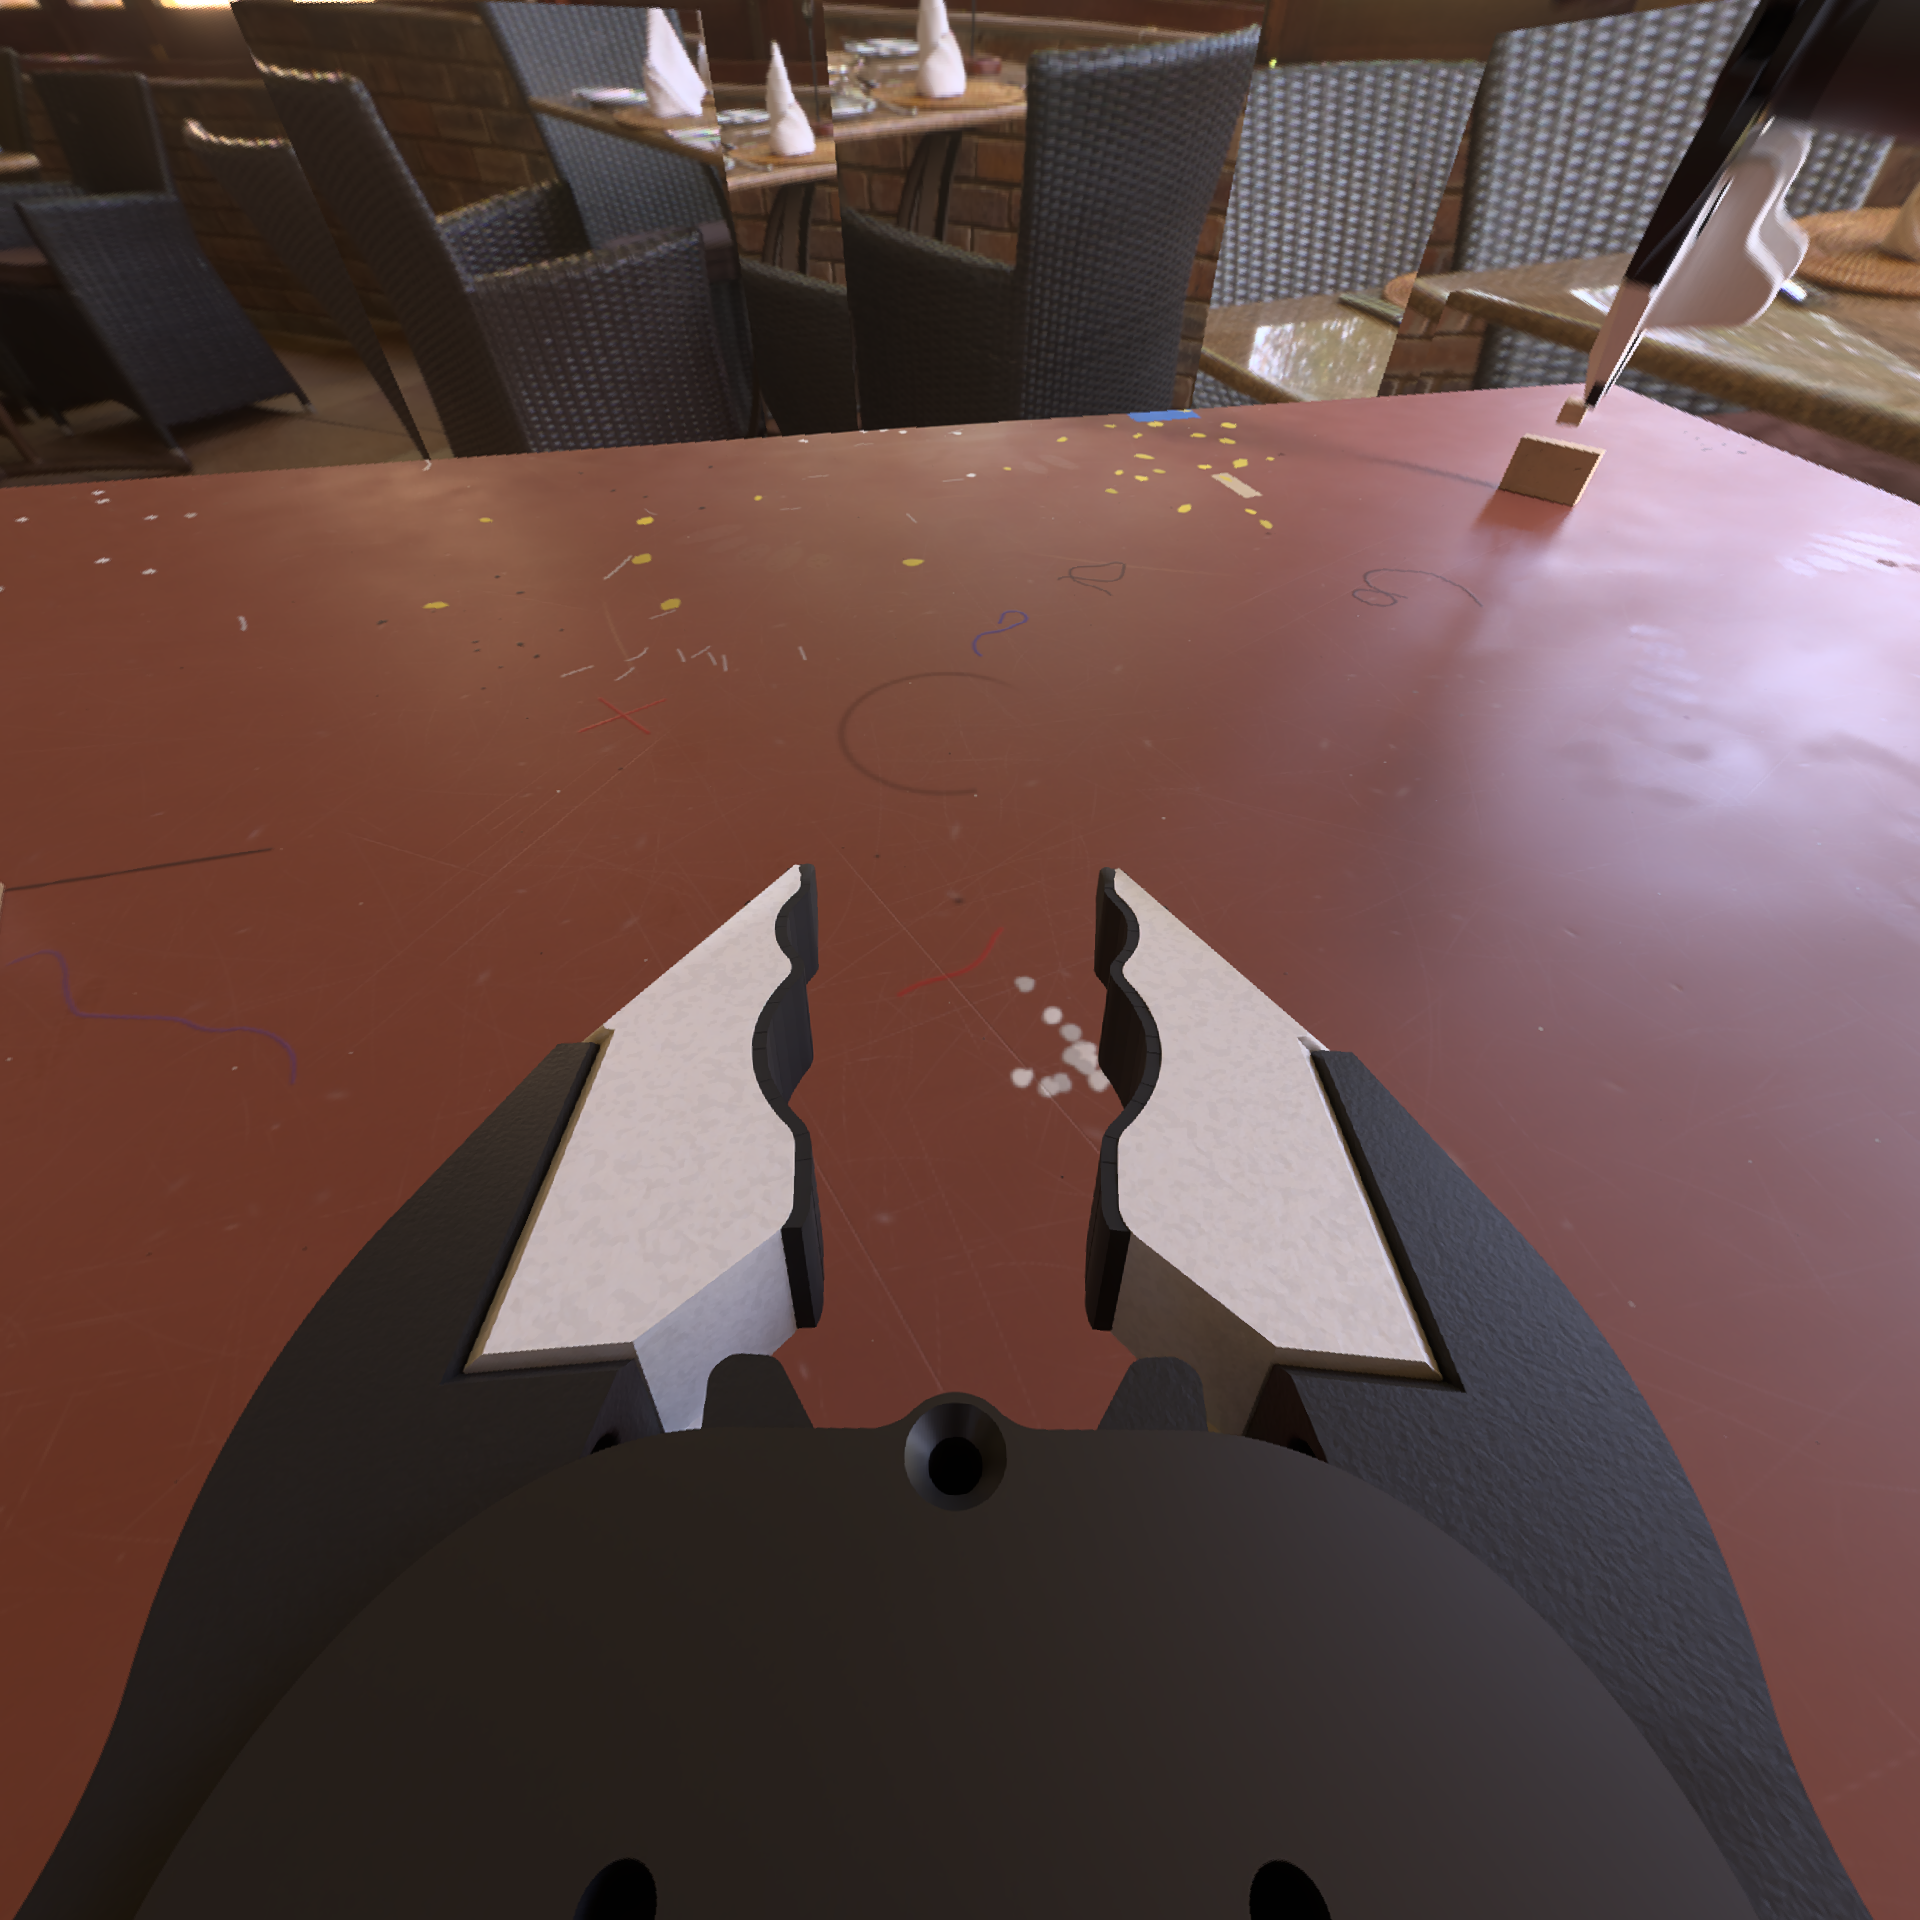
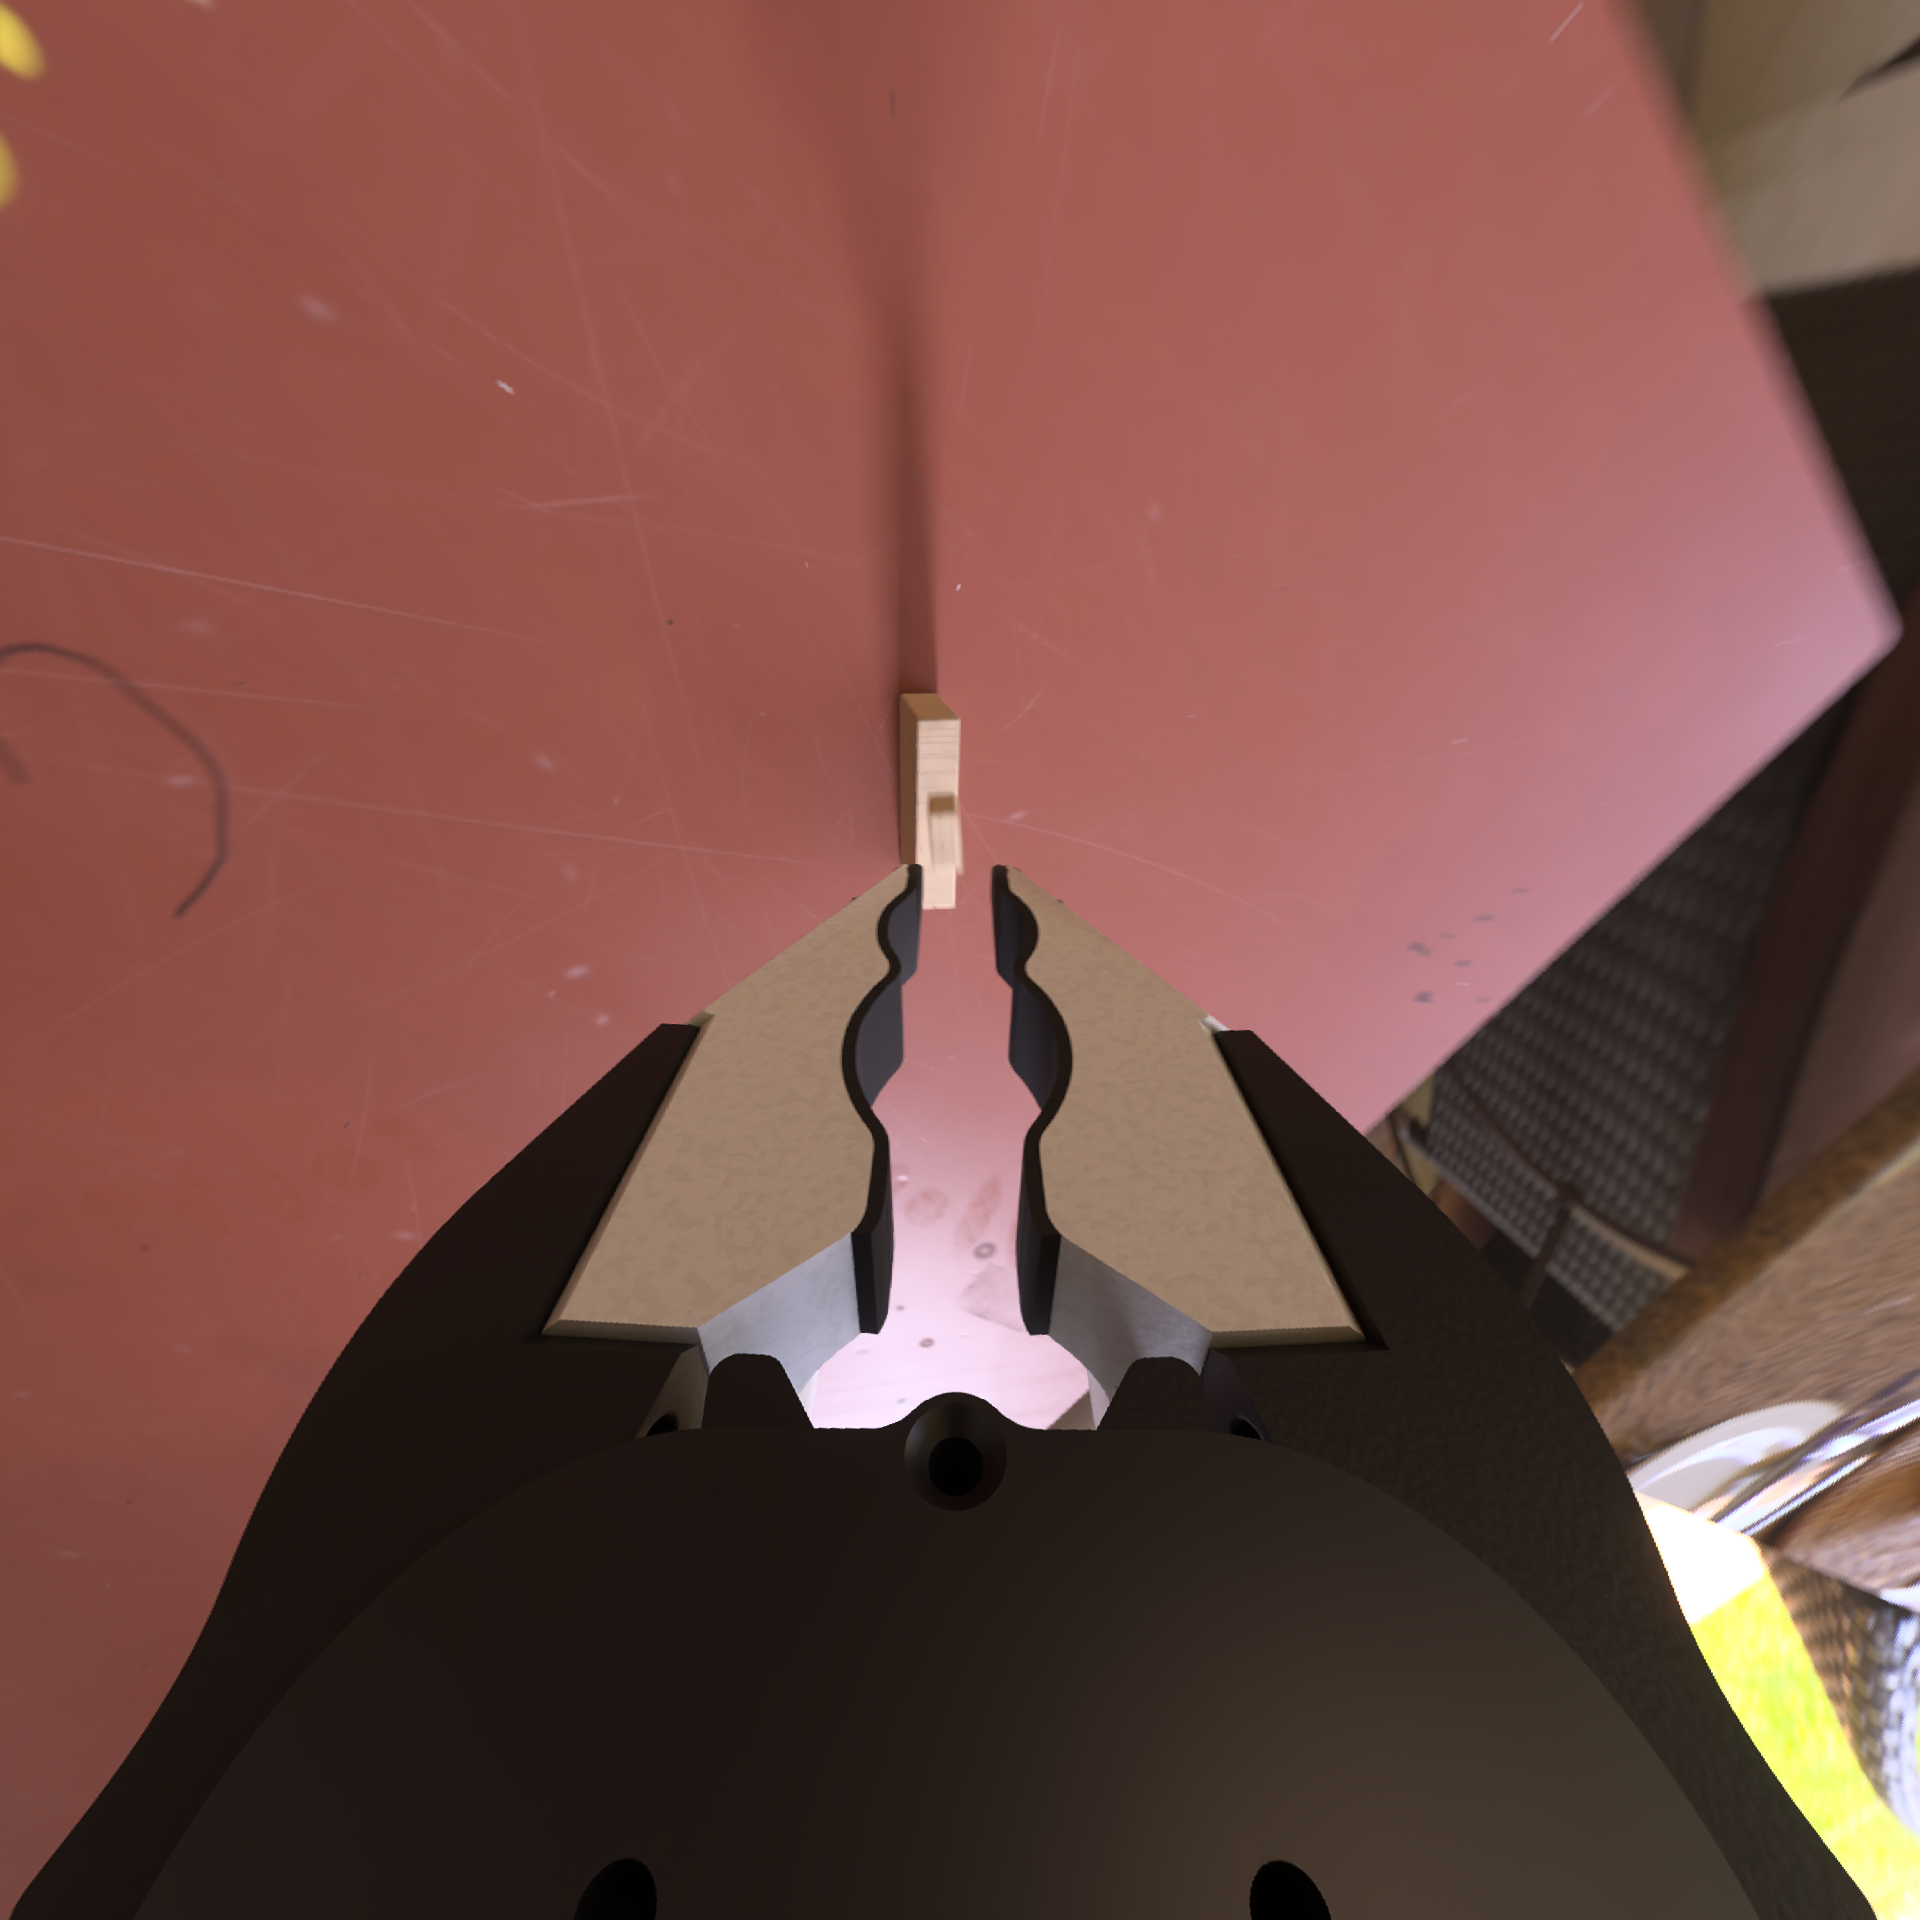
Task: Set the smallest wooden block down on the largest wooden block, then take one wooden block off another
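Note:
The largest wooden block (image 1: pixel 1548 470) lies on the red table (image 1: pixel 416 935) near its far right corner. The smallest wooden block (image 1: pixel 1572 412) is just over its top, at the tips of my right gripper (image 1: pixel 1592 399), which comes down from the upper right. In the right wrist view I look down on the large block (image 2: pixel 928 748) with the small block (image 2: pixel 943 826) on or just above it; I cannot tell which. My right gripper (image 2: pixel 956 873) is narrowly open, and the small block lies past its fingertips, not clamped. My left gripper (image 1: pixel 956 878) is open and empty.
The table edge (image 2: pixel 1558 727) runs close to the right of the blocks, and the far edge (image 1: pixel 1143 418) is just behind them. Wicker chairs (image 1: pixel 1039 260) and set tables stand beyond. Paint specks and pen marks (image 1: pixel 935 732) cover the tabletop.

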Tool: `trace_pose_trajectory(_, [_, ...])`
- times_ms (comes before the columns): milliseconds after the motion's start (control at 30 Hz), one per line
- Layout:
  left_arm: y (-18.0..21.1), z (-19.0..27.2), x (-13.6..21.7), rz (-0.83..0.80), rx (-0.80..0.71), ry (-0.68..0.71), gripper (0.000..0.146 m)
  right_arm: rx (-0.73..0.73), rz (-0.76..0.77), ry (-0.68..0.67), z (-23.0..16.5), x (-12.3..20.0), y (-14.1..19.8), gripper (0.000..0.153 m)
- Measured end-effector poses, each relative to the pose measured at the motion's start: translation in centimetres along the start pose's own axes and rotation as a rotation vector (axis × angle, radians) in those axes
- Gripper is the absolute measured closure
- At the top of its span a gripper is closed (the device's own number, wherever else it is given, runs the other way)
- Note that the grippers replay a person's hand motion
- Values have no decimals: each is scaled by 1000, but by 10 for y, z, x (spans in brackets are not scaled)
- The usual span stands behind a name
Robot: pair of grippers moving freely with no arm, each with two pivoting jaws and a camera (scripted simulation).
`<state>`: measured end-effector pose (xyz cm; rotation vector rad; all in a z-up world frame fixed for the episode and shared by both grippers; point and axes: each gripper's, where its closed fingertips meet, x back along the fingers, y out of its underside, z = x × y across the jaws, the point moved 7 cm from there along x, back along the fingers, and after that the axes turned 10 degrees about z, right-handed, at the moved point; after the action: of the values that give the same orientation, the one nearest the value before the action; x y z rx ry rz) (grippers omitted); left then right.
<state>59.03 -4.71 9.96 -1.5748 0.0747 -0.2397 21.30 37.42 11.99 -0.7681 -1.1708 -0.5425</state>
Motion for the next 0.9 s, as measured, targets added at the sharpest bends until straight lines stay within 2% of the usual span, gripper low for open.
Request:
trace_pose_trajectory(67, [0, 0, 0, 1, 5, 2, 92, 36, 118, 40, 1, 38, -5, 133])
trace_pose_trajectory(167, [0, -1, 0, 2, 12, 7, 92, 85, 420, 123, -23, 122, -3, 131])
trace_pose_trajectory(267, [-1, -1, 1, 5, 16, 8, 92, 138, 850, 37, -93, 198, 22, 129])
trace_pose_trajectory(333, [-2, -2, 2, 18, 22, -2, 92, 133, 1101, -92, -150, 223, 49, 127])
trace_pose_trajectory(400, [-3, -5, 4, 36, 34, -26, 93, 87, 1302, -182, -203, 224, 74, 126])
trace_pose_trajectory(500, [-5, -10, 7, 71, 61, -74, 93, -89, 1517, -189, -270, 194, 101, 124])
trace_pose_trajectory(600, [-6, -14, 9, 91, 82, -102, 93, -245, 1515, -145, -317, 148, 114, 123])
trace_pose_trajectory(700, [-6, -16, 10, 96, 97, -115, 93, -282, 1416, -140, -340, 112, 118, 121])
trace_pose_trajectory(800, [-6, -17, 10, 99, 108, -118, 93, -303, 1395, -167, -349, 95, 114, 119])
trace_pose_trajectory(900, [-6, -16, 10, 96, 101, -115, 94, -246, 1400, -141, -356, 92, 113, 119])
